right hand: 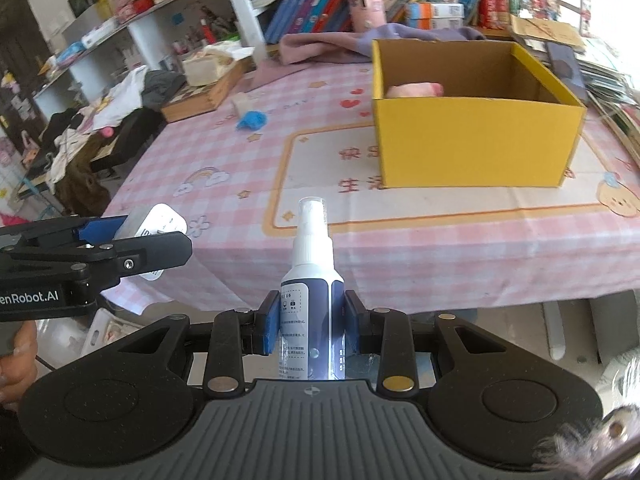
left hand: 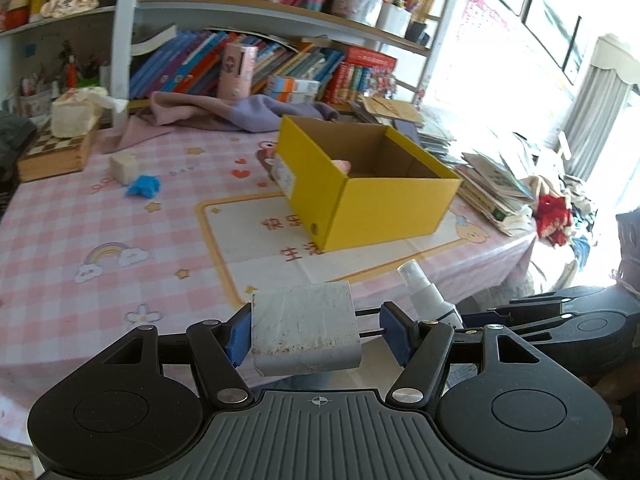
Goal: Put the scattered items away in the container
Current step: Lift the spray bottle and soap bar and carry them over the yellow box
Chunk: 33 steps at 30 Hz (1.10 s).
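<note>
One container matters here: the yellow cardboard box [right hand: 476, 136], open-topped, standing on the pink checked tablecloth [left hand: 80, 240] ahead of me. Inside it, against the far left wall, I can see a single pink item [right hand: 414, 89]; the rest of its floor that I can see is bare brown card.

My left tongs [left hand: 318, 334] carry a grey-white rectangular block [left hand: 306, 330]. The left blue pad lies against its side, while a small gap shows at the right pad, so I cannot tell how firmly it is pinched. My right tongs [right hand: 310, 322] are pressed together on a white spray bottle [right hand: 312, 280] with a dark label, nozzle pointing up toward the box.

Well apart from the box, near the table's far left, lie a cream cube [left hand: 125, 166] and, just beside it, a crumpled blue piece [left hand: 144, 186].
</note>
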### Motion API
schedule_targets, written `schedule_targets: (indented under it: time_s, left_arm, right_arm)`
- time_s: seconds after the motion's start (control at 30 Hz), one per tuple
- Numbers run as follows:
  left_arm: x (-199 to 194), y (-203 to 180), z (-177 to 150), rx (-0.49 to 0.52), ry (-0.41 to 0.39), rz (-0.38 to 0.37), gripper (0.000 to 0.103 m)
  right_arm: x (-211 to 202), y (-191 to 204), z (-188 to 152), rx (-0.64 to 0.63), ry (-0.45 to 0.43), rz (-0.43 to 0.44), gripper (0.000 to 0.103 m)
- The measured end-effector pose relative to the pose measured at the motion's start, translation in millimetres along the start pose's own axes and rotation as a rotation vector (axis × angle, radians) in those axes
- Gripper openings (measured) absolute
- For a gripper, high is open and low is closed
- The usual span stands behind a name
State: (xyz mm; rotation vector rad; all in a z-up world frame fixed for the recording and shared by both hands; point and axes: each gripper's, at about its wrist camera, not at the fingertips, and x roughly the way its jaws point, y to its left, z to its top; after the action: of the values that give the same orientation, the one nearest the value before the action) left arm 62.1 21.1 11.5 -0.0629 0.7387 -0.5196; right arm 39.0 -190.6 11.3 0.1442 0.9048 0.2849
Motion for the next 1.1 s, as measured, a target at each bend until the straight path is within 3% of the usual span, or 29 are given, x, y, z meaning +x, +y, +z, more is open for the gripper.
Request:
schedule_targets:
  time_s: [0.83,1.1]
  left_arm:
    - [62.4,-61.7,28.6,0.132,0.05,-0.185,0.067]
    - [87.1,-76.7,48.0,0.165,0.036,-0.193,0.067]
  right_arm:
    - [-28.6,-75.4,-5.4,0.164,-0.028,-0.143,0.031]
    - [-25.2,-104.8,12.4,0.182,-0.049,-0.152,0.031]
